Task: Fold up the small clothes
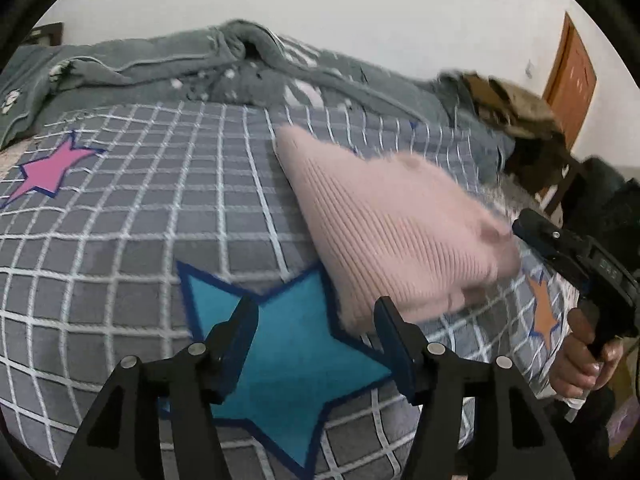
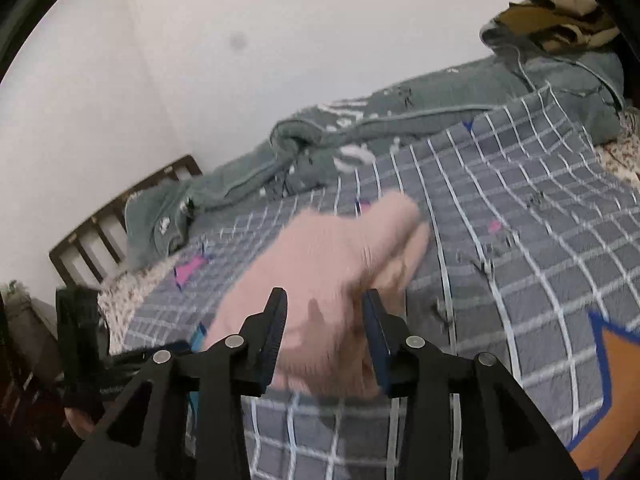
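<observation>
A small pink ribbed knit garment [image 1: 396, 232] lies folded in a bundle on a grey checked quilt with stars [image 1: 140, 216]. My left gripper [image 1: 316, 320] is open and empty, above a blue star [image 1: 288, 364], with the garment's near edge just beyond its right finger. My right gripper [image 2: 324, 312] is open, with the blurred pink garment [image 2: 336, 268] lying between and beyond its fingers, not pinched. The right gripper also shows at the right of the left wrist view [image 1: 524, 228], close to the garment's right end.
A rumpled grey-green blanket [image 1: 168, 64] lies along the back of the bed by a white wall. A brown pile [image 1: 516, 112] sits at the far right corner near a wooden door [image 1: 572, 72]. A wooden headboard [image 2: 108, 220] stands at the left.
</observation>
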{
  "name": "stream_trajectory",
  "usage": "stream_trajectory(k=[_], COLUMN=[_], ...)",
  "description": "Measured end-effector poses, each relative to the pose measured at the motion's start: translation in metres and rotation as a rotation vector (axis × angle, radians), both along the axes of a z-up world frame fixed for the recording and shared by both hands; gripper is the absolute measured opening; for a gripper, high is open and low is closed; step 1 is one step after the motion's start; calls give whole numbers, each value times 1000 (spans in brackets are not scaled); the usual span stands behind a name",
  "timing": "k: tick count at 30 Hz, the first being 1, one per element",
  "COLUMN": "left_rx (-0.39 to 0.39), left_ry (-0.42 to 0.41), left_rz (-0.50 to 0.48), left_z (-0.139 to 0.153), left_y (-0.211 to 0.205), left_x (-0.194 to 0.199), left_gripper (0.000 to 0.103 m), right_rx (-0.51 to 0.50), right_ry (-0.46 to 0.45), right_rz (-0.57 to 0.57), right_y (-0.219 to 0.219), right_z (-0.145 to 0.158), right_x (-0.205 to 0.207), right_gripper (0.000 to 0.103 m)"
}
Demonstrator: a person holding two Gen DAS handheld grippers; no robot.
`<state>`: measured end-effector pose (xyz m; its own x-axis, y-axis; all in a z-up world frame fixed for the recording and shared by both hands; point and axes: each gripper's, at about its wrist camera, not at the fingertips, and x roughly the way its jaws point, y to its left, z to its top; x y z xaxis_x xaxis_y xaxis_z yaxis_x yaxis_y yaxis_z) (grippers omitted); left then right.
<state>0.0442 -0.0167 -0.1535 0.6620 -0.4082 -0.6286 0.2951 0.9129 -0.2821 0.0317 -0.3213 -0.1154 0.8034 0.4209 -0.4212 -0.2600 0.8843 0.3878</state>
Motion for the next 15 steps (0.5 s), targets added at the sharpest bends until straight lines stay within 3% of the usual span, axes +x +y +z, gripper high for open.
stream_trajectory(k=[6,9,10,12,14,15], left_rx=[-20,-39,-49,-67,-103,-113], left_ry=[-31,-18,-11,-7,-4,2], left_rz=[15,25,22,9,-21,-36], left_z=[22,27,28,29,28,27], left_y=[3,3,3,4,1,-3], left_x=[34,58,65,75,86,92], left_gripper=[60,60,60,60,62,62], right_rx=[-77,-174,-169,-66,34,36], right_ry=[88,148,115,60,129,184], right_rz=[-63,-68,-69,-59,-98,-102], right_y=[16,30,28,8,-11,-13], right_z=[2,-16,-15,-13,-26,-37], right_x=[60,81,76,58,59,67], right_gripper=[40,13,13,12,13,14])
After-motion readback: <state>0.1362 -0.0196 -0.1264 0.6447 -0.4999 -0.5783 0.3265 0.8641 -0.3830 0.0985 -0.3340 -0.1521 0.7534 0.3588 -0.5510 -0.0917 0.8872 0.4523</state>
